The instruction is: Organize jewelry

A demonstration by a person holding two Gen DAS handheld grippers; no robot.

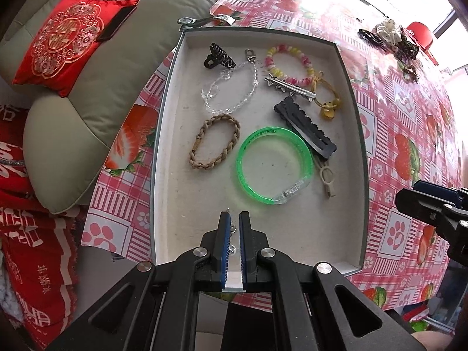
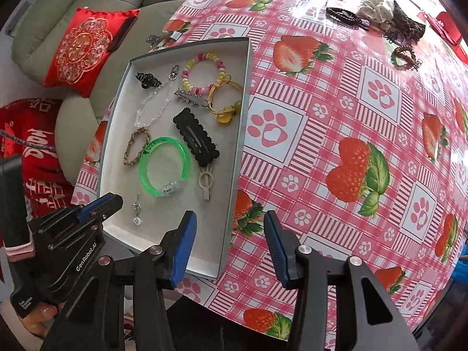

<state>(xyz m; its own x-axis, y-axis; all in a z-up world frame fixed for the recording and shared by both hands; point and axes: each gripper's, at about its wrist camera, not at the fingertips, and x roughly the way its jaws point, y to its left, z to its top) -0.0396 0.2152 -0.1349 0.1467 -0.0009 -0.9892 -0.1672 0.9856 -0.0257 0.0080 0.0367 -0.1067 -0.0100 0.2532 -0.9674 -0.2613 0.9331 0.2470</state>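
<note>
My left gripper (image 1: 234, 222) is clenched w/ nothing in it, over the tray (image 1: 163, 134). A small charm (image 2: 136, 211) lies inside (near edge). My right gripper (image 2: 229, 234) is released, empty.

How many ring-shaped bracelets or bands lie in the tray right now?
4: green bangle centre, braided tan band left of it, clear beaded loop beyond that, pink-yellow beaded bracelet far end. None seem hidden.

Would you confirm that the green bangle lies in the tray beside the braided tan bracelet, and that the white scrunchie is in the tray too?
Not quite: the white scrunchie is not in the tray; it lies out on the tablecloth at the far side, as the right wrist view shows. The green bangle does lie in the tray beside the braided tan bracelet.
</note>
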